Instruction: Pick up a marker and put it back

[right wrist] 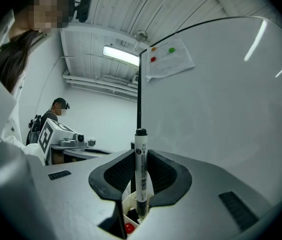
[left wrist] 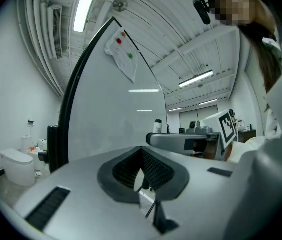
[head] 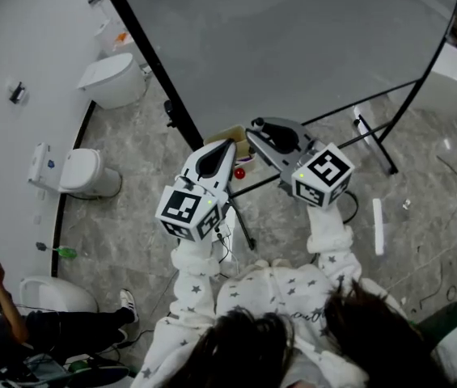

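Beside a grey whiteboard (head: 293, 47), a marker (right wrist: 141, 156) is clamped upright in the right gripper (right wrist: 141, 181), its lower end at the holder (right wrist: 129, 205). The left gripper (left wrist: 141, 170) is seen closed, empty. Replacement seems in hand; straight lowering, then release, is called for.

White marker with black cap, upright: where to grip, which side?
Mid-barrel of the white black-capped marker, below the cap, approaching level with one jaw on each side: it stands upright, so its straight round sides face the jaws, as the right tongs grip it.
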A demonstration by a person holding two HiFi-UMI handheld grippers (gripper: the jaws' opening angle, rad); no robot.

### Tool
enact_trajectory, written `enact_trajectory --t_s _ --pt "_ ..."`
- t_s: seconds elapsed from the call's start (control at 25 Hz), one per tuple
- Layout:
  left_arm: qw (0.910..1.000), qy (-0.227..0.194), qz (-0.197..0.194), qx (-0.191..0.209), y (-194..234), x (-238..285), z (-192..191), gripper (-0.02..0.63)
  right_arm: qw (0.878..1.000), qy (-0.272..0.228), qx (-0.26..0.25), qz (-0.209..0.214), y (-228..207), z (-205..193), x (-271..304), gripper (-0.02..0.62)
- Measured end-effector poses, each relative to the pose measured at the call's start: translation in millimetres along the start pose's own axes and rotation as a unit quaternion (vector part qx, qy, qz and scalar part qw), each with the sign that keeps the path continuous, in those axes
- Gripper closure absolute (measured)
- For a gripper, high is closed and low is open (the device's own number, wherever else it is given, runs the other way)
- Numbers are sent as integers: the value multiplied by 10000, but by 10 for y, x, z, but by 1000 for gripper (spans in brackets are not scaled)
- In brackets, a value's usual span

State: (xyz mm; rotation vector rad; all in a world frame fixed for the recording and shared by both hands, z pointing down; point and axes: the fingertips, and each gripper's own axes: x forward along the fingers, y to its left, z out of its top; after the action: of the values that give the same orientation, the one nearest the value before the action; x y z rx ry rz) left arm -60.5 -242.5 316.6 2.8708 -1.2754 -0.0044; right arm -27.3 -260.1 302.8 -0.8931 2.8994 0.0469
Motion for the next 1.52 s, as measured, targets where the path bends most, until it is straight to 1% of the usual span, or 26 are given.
enact_trajectory --t_s 0.32,0.4,0.48,0.56,0.8,1.08,1.2,1.52 --pt "9998 -7 149 -123 201 68 -247 604 9996 41 202 185 -134 -418 265 512" --pt "9997 -64 210 -138 244 79 -307 604 9994 34 267 202 -164 -544 297 512" --pt "9994 -125 312 -121 284 88 -361 604 9993 47 326 197 -194 -664 316 512" --pt "9991 -96 388 -105 315 98 -435 604 9992 126 334 172 -223 -793 332 512" --pt "9991 -67 390 -126 324 162 -585 604 9986 330 399 107 -272 -1108 334 512" --pt "9993 -31 305 -196 275 249 -760 604 9983 445 382 47 -311 -1327 295 512" --pt "9992 -51 305 -237 265 273 -820 604 9983 493 301 55 -307 -1409 282 512" --pt "9992 -86 304 -229 272 294 -849 604 9988 440 213 22 -307 -1487 294 512"
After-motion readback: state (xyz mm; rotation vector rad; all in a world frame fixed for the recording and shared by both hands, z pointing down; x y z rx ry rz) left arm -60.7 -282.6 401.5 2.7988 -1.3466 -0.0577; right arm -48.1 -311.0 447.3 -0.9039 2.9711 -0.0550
